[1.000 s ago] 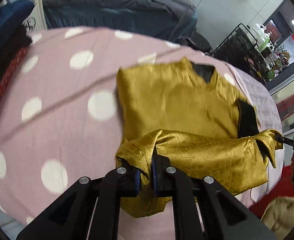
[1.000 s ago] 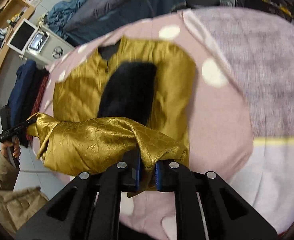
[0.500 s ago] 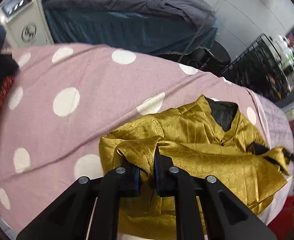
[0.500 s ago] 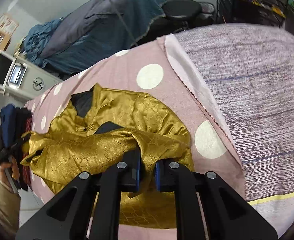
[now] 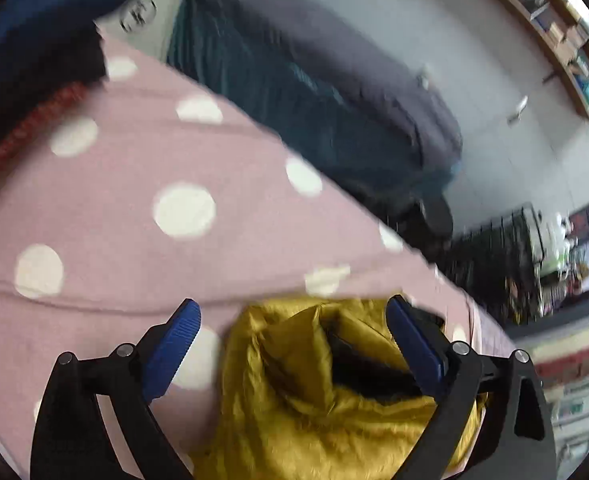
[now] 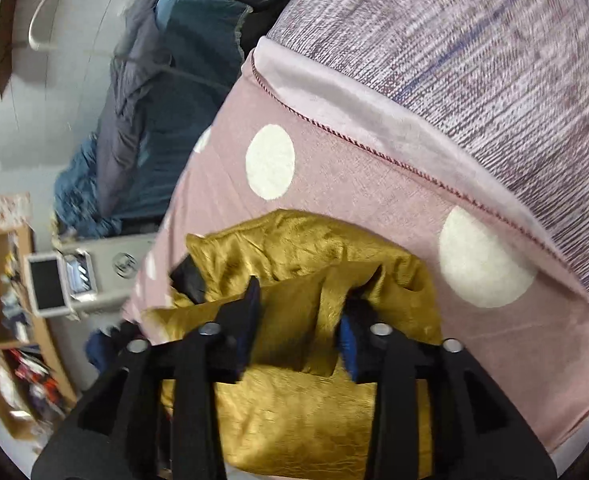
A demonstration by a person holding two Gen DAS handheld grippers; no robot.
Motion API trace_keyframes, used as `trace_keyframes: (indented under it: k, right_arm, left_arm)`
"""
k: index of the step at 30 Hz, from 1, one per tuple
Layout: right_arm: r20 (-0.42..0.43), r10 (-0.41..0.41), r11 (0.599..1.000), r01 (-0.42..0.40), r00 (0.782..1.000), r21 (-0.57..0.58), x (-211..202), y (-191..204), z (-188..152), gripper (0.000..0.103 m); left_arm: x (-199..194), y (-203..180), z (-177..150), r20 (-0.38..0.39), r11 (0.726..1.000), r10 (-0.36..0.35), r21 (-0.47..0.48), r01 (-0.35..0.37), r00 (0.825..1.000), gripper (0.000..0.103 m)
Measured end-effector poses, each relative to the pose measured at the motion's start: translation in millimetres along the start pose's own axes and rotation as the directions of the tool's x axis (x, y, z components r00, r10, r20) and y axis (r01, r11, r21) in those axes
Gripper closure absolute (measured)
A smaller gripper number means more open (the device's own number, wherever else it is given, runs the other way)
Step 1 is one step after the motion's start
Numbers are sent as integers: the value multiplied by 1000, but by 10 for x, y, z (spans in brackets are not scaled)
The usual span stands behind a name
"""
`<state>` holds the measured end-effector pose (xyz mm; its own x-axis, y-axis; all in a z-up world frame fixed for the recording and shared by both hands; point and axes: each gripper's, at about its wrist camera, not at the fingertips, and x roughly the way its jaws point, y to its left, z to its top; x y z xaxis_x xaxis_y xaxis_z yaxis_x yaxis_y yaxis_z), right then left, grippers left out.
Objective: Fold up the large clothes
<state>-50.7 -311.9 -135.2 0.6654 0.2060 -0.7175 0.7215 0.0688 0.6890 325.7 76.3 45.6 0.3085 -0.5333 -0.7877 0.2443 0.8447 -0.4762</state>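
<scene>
A gold satin garment [image 5: 294, 392] with black lining lies folded over on a pink blanket with white dots [image 5: 134, 208]. My left gripper [image 5: 290, 340] is open, its blue pads [image 5: 174, 344] wide apart on either side of the garment's near fold. In the right wrist view the same garment [image 6: 306, 264] lies bunched on the blanket [image 6: 334, 168]. My right gripper [image 6: 302, 320] is open, with a fold of gold cloth standing loose between its jaws.
A dark grey and teal quilt [image 5: 334, 92] lies on a bed beyond the blanket. Dark blue and red clothes [image 5: 34, 52] are piled at the left. A black rack [image 5: 494, 248] stands at the right. A grey striped cover [image 6: 474, 40] adjoins the blanket. A shelf with a screen [image 6: 50, 284] stands at the left.
Both grippers carried the garment's lower half up over its upper half, then opened and let go. The gold cloth now lies doubled on the blanket.
</scene>
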Motion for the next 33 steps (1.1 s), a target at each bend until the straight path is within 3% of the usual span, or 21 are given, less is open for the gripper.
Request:
trace_keyframes:
  k: [2,6,8,9,11,14,15,16,17,18,19,21,22,24,26,29,32,33]
  right_arm:
    - [15,42,998,-42,999,38,-67,-19,-4,49]
    - [83,23,997,-16,996,-74,-334,149,-97,46]
    - [138,-29,979,56,990,-195,-528,276,-217,41]
    - [167,-74,960,116,983,-256,-601,320,-292,30]
    - [209,-143,918,208,967,-337,-661,318,-437,28]
    - [167,-252,845,301,953,-442,-546,163,-643,28]
    - [162,-291,820,333,943,-465,-484,104,-707,29]
    - [164,-338,790,374,927,-486,-408,40,-780,32]
    - [161,-358,775,389,920,-497,-351,-21,-837,56]
    - [139,-353,784,374,925,-495,-311,-87,-875,82]
    - [124,-343,801,359,931,-480,-299,-114,-875,86]
    - [170,-343,794,382,924,-473,-340,-51,-888,93]
    - [203,-356,772,409,912,-486,-361,16,-889,93]
    - [255,-395,727,470,882,-501,-350,117,-861,94]
    - [272,-429,707,507,862,-493,-255,143,-777,94]
    - [266,-497,664,560,826,-496,11,101,-691,94]
    - [278,-551,594,603,787,-532,238,59,-726,93]
    - [309,-560,559,626,769,-544,234,106,-771,87]
  left_arm:
    - [-45,54,-6,-35,1000,-10,-8,10,999,11]
    - [-68,-21,-239,-81,992,60,118,-50,995,11]
    - [-43,-50,-434,-110,982,90,178,-70,990,11]
    - [-12,-47,-548,-127,978,97,194,-71,987,11]
    - [80,-9,-745,-165,977,96,203,-61,982,11]
    - [272,7,-955,-223,976,109,211,-62,969,11]
    - [330,-13,-986,-231,974,111,217,-60,967,13]
    - [385,-69,-1011,-232,970,105,239,-48,967,25]
    - [425,-124,-1018,-235,963,105,266,-39,966,39]
    - [487,-203,-1024,-239,948,142,311,-63,961,61]
    - [551,-307,-1024,-221,923,202,370,-109,954,75]
    - [660,-466,-1005,-190,874,263,461,-150,946,85]
    - [755,-542,-987,-172,841,313,507,-189,934,86]
    - [942,-586,-956,-166,812,373,535,-234,913,86]
    - [1161,-556,-907,-178,803,426,527,-279,887,86]
    - [1462,-479,-915,-228,793,479,526,-307,848,77]
    - [1522,-571,-945,-186,745,517,579,-331,836,74]
    - [1496,-598,-937,-171,731,524,593,-337,834,71]
